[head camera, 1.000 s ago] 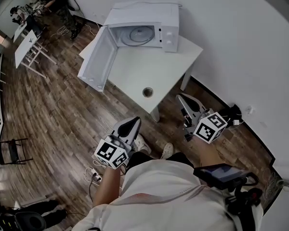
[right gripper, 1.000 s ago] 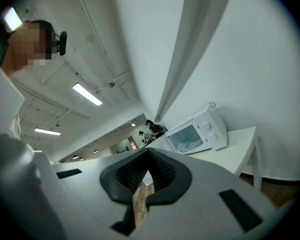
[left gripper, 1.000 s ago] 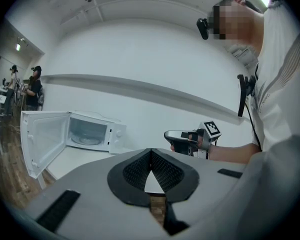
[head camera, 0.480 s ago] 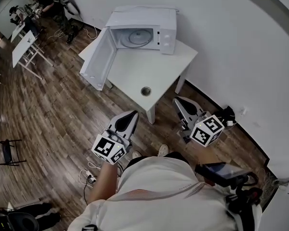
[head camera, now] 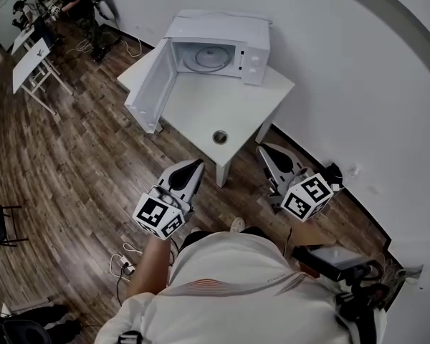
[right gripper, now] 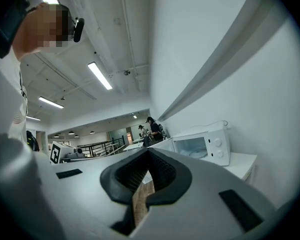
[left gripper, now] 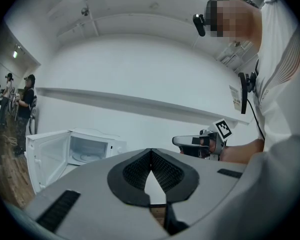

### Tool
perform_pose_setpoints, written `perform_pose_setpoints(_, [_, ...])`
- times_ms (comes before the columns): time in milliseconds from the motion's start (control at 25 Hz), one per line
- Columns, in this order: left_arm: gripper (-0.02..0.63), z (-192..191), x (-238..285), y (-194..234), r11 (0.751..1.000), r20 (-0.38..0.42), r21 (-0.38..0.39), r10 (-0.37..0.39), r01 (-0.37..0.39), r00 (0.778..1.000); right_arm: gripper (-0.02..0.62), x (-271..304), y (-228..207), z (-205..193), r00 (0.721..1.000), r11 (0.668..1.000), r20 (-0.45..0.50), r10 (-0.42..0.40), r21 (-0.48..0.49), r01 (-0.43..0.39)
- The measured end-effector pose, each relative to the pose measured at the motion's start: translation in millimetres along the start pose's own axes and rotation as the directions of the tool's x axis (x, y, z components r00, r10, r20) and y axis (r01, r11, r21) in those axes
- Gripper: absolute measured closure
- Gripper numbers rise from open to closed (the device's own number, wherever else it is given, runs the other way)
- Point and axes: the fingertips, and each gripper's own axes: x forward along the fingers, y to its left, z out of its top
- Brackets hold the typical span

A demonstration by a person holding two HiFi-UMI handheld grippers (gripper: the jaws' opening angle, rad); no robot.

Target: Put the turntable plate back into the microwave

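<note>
**Both hand-held grippers shut and empty, off the worktop's near corner**

In the head view the white worktop (head camera: 201, 110) stands like a diamond against the wall (head camera: 344, 70), with its near corner at 6 o'clock. The microwave (head camera: 233, 31) sits at the worktop's 12 o'clock end, close to the wall. Its door (head camera: 150, 84) hangs wide open toward 9 o'clock, and the door's free edge reaches past the worktop's edge over the wooden floor (head camera: 72, 163). The turntable plate (head camera: 206, 56) lies flat inside the cavity. A small round thing (head camera: 220, 137) sits near the 6 o'clock corner, with bare worktop between it and the microwave.

The left hand-held gripper (head camera: 193, 165) has its tips at 9 o'clock of that corner, and the right hand-held gripper (head camera: 266, 151) at 3 o'clock. Both are off the worktop, above the floor and well apart from the microwave. Each pair of jaws meets at the tips with nothing between them. The wall runs close by at 3 o'clock, and the floor lies open toward 9 o'clock.
</note>
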Motion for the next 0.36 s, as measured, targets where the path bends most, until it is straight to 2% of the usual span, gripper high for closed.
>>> perform_pose_setpoints(360, [0.595, -1.5, -3.5, 20.4, 0.999, 0.016, -0.045, -0.007, 0.008, 1.000, 0.591, 8.0, 0.7, -4.7, 0.999, 0.999, -0.009, -0.039, 0.004, 0.039])
